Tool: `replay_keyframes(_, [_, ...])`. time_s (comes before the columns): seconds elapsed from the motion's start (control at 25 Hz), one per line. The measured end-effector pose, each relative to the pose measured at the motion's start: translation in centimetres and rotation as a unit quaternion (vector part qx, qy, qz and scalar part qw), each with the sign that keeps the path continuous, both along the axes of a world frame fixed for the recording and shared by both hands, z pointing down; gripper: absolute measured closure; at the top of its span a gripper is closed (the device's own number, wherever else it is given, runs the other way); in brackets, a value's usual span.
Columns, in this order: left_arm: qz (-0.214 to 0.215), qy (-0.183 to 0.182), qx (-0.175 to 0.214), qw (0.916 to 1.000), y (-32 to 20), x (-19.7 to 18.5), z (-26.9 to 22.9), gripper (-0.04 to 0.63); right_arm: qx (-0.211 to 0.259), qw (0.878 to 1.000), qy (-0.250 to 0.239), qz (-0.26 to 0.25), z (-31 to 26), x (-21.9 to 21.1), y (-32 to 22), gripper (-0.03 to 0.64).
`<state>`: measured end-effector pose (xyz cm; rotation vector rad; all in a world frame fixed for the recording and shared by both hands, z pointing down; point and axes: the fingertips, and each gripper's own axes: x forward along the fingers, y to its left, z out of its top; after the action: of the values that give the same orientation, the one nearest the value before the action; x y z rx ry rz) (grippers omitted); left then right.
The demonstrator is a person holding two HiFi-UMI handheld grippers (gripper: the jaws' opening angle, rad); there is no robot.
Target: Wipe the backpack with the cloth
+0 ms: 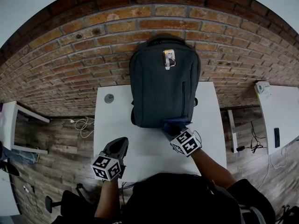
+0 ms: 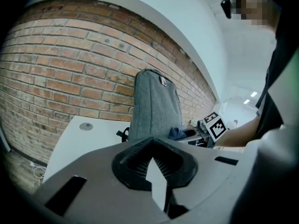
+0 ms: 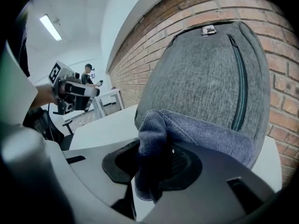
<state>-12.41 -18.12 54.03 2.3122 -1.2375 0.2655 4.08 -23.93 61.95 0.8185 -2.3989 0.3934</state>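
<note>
A dark grey backpack [image 1: 163, 83] stands upright on the white table [image 1: 112, 125], leaning on the brick wall. My right gripper [image 1: 174, 130] is shut on a blue cloth [image 1: 174, 123] and holds it against the backpack's bottom front edge. In the right gripper view the cloth [image 3: 187, 130] bunches between the jaws of that gripper [image 3: 154, 171], touching the backpack [image 3: 201, 73]. My left gripper [image 1: 117, 147] hovers over the table's near left, apart from the backpack, jaws together and holding nothing. Its own view shows the left gripper [image 2: 156, 181], the backpack [image 2: 154, 106] and the cloth [image 2: 177, 133] beyond.
A round grey cap [image 1: 109, 98] sits in the table's far left corner. A small tag [image 1: 169, 58] hangs near the backpack's top. Other white tables stand at the right [image 1: 280, 115] and left [image 1: 7, 120]. Cables [image 1: 83, 122] lie on the wooden floor.
</note>
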Motion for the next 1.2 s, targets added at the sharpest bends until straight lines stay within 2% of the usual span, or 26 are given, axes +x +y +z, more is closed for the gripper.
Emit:
replay_keyframes(0.16, [-0.004, 0.0, -0.001, 1.0, 0.0, -0.3, 0.1, 0.598, 0.02, 0.999, -0.03, 0.008, -2.8, -0.6, -1.1, 0.515])
replay_keyframes(0.36, [-0.005, 0.004, -0.004, 1.0, 0.0, -0.3, 0.4, 0.598, 0.089, 0.995, -0.044, 0.032, -7.2, -1.0, -2.9, 0.515])
replay_keyframes(0.56, [-0.002, 0.004, -0.004, 1.0, -0.1, -0.2, 0.4, 0.598, 0.133, 0.988, -0.054, 0.061, -11.3, -0.9, -6.4, 0.515])
replay_keyframes(0.96, [-0.005, 0.006, -0.005, 1.0, -0.5, -0.5, 0.5, 0.598, 0.156, 0.982, -0.053, 0.098, -16.5, -0.2, -13.8, 0.515])
replay_keyframes(1.2, [-0.004, 0.006, -0.007, 1.0, -0.6, -0.6, 0.7, 0.598, 0.181, 0.976, -0.034, 0.113, -19.6, -0.1, -17.6, 0.515])
